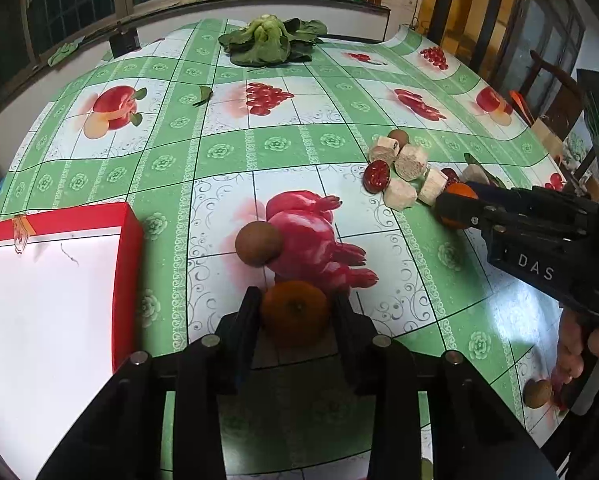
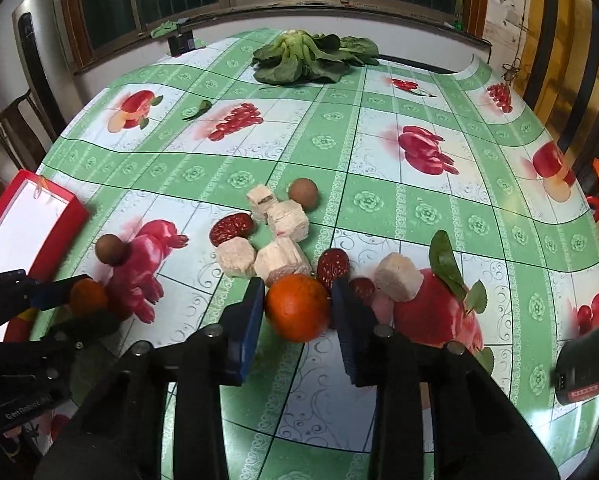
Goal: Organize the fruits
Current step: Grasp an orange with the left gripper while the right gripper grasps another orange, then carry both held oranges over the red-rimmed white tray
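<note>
**Both grippers pinching oranges**

The left gripper is pinching an orange between its fingers, just above the bench, with a brown round fruit sitting just ahead and the red box lying to its left. The right gripper is pinching a second orange, with red dates and pale cut chunks crowding just beyond it. Leafy greens are resting at the far edge.
</note>
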`<control>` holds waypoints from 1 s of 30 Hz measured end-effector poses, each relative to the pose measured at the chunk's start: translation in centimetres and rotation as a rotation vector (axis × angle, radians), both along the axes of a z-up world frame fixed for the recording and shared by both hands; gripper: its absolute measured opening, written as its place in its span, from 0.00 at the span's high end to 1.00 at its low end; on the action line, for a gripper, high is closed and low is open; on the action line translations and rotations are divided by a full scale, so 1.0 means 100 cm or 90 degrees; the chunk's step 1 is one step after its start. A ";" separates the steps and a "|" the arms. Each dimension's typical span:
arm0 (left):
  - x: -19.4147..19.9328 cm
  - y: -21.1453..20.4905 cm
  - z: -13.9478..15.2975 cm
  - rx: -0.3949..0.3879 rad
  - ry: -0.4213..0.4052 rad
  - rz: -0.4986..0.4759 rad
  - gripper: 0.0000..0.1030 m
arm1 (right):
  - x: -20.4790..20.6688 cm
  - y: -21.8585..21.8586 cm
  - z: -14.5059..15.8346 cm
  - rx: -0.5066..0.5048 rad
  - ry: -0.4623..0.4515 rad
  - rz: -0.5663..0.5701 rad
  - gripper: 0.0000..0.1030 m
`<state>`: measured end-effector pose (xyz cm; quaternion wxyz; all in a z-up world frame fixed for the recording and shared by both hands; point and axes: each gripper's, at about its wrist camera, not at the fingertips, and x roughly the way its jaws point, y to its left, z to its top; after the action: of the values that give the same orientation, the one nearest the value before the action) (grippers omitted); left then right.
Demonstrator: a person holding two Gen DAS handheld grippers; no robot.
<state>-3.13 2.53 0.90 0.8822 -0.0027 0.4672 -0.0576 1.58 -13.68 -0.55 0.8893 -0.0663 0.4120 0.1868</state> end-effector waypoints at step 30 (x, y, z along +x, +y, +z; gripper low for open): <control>-0.100 0.032 0.056 0.044 -0.141 0.073 0.69 | -0.070 0.028 0.043 0.162 0.018 0.092 0.66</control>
<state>-13.10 5.72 6.50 0.9300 0.0069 0.3674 0.0092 -5.43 -10.90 3.73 0.8688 0.0206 0.3919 0.3019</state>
